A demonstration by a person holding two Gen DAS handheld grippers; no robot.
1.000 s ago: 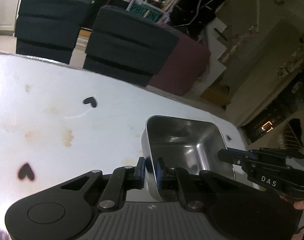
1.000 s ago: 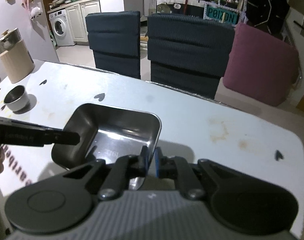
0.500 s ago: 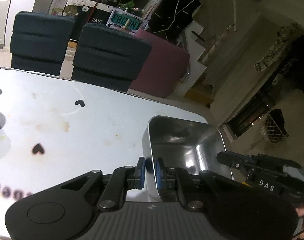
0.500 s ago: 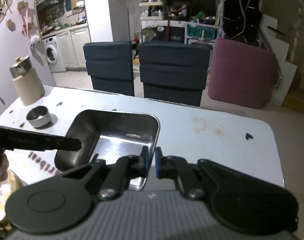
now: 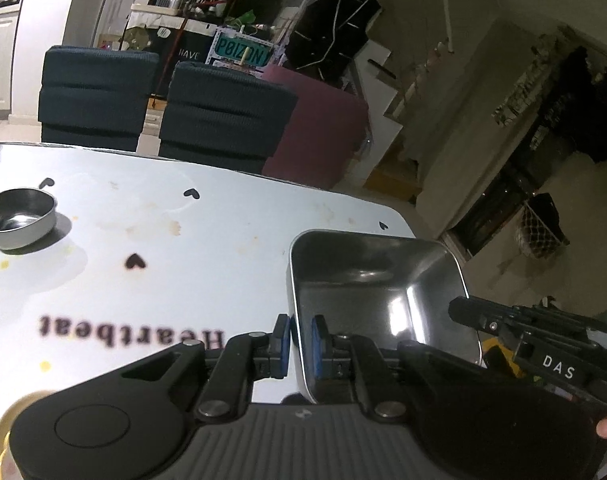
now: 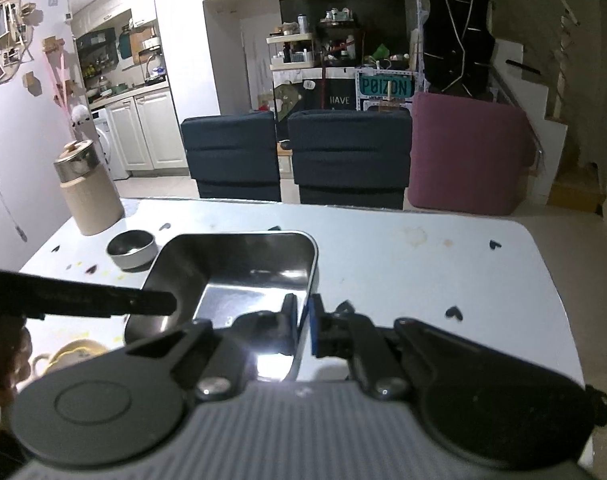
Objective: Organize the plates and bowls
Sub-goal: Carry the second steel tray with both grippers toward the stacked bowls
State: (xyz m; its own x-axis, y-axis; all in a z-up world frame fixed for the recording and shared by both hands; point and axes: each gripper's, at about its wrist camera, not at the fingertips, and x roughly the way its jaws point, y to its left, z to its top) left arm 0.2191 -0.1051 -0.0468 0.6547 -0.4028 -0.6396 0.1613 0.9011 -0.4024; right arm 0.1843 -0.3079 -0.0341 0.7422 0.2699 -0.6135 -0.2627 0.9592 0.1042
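Note:
A rectangular steel dish hangs above the white table, carried by both grippers. My left gripper is shut on its left wall, blue pads on either side of the rim. My right gripper is shut on the right wall in the same way. In each wrist view the other gripper's black fingers reach in from the opposite side. A small round steel bowl stands on the table to the left.
A beige canister with a metal lid stands at the table's far left. Two dark chairs and a maroon seat are beyond the far edge. A yellow-rimmed dish sits low at the near left. The table has heart prints and stains.
Both grippers have lifted and pulled back with the steel dish held between them; more of the table, the round bowl and the room now show in both views.

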